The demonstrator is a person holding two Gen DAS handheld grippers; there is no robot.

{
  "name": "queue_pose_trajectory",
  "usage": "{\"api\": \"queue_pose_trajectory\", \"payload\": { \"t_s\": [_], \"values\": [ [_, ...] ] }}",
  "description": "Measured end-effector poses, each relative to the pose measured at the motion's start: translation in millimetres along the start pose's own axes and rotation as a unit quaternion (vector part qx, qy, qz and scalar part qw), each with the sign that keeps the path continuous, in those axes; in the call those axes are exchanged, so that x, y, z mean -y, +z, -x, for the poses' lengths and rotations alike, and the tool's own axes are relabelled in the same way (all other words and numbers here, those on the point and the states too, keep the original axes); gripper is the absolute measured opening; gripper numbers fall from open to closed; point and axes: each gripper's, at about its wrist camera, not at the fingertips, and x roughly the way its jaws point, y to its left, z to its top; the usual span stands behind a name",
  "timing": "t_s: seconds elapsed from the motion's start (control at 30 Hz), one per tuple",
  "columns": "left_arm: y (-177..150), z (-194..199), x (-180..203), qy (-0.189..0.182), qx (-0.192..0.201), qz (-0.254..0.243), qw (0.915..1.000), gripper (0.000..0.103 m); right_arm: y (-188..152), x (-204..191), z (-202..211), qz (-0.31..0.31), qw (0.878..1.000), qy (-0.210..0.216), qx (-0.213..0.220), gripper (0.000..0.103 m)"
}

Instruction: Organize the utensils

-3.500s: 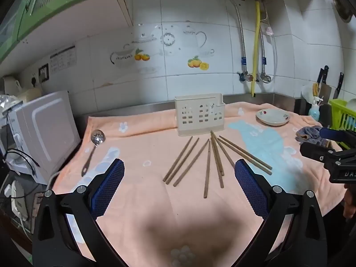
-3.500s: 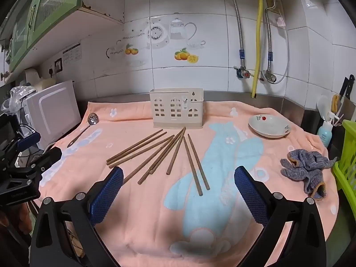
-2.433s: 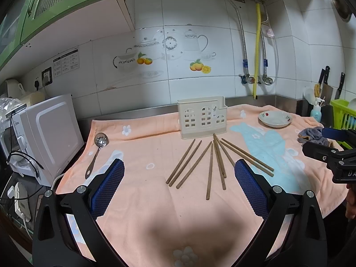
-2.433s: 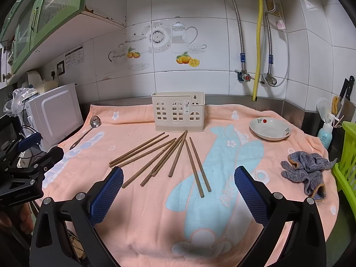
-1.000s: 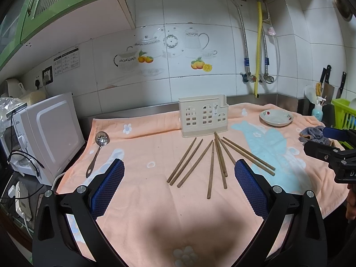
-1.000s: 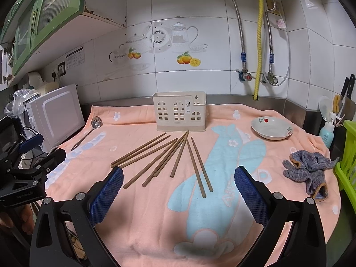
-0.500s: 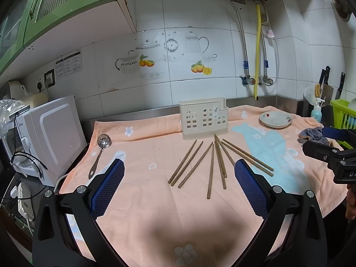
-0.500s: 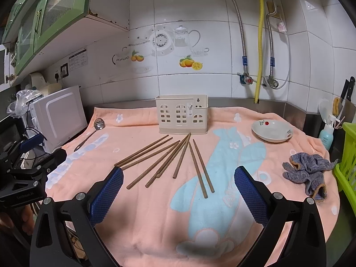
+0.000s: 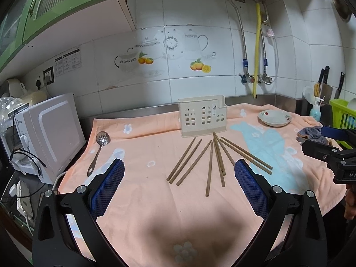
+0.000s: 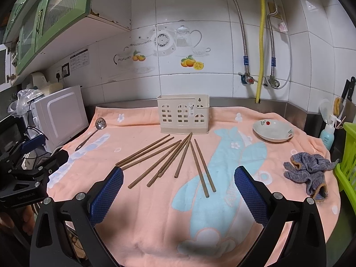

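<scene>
Several brown wooden chopsticks (image 9: 210, 158) (image 10: 175, 155) lie fanned out on a peach towel (image 9: 144, 191) (image 10: 155, 211), their far tips meeting in front of a cream perforated utensil holder (image 9: 202, 116) (image 10: 183, 114). A metal slotted spoon (image 9: 98, 151) (image 10: 90, 134) rests at the towel's left edge. My left gripper (image 9: 179, 179) hovers open near the towel's front, short of the chopsticks. My right gripper (image 10: 178, 183) is open too, low over the near ends of the chopsticks. Nothing is held in either one.
A white microwave (image 9: 47, 131) (image 10: 60, 113) stands left of the towel. A small bowl (image 9: 274, 118) (image 10: 273, 130), a grey cloth (image 10: 310, 173) and a green basket (image 10: 348, 169) sit at the right. The tiled wall with pipes rises behind the holder.
Both views have tilted slightly upward and shifted a little; chopsticks, spoon and holder lie where they were. Both grippers stay open.
</scene>
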Motion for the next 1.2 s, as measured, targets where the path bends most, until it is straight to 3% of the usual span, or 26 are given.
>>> {"api": "queue_pose_trajectory", "payload": {
  "t_s": [0.73, 1.2],
  "values": [
    [-2, -22, 0, -0.012, -0.029, 0.015, 0.9994, 0.098, 0, 1, -18, -0.006, 1.000, 0.005, -0.020, 0.097],
    [-9, -58, -2, -0.003, -0.068, 0.014, 0.9976, 0.098, -7, 12, -52, -0.011, 0.998, 0.001, -0.061, 0.096]
  ]
}}
